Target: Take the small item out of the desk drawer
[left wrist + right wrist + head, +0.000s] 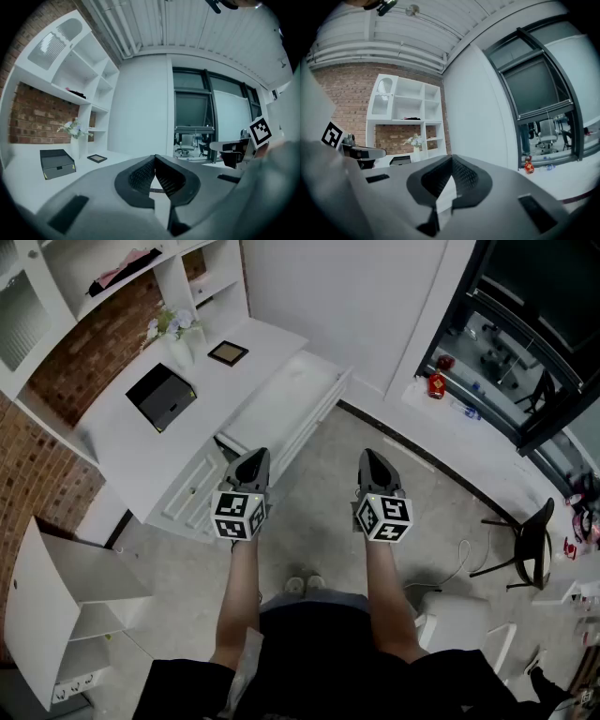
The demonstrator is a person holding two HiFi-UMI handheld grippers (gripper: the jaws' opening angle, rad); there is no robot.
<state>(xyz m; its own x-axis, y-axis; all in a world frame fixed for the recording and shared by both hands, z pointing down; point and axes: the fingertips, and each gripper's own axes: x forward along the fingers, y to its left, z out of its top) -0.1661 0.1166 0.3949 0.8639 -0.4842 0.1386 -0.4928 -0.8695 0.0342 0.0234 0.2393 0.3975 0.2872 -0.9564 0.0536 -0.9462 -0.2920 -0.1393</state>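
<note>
Grippers are both held out level in front of the person, side by side and well apart, above the grey floor (328, 493). On the left gripper (251, 457) the jaws are pressed together at the tips with nothing between them, and the right gripper (373, 456) is clenched in the same way, also empty. The white bench (122, 442) stands ahead and to the left, against the brick wall. On it lie a black box (161, 396), a small picture frame (228, 353) and a vase of flowers (178, 332). A white drawer front (192, 491) with a small knob is on the near side of the bench, close to the left gripper. The small item is not visible in any view, so its place I cannot tell.
</note>
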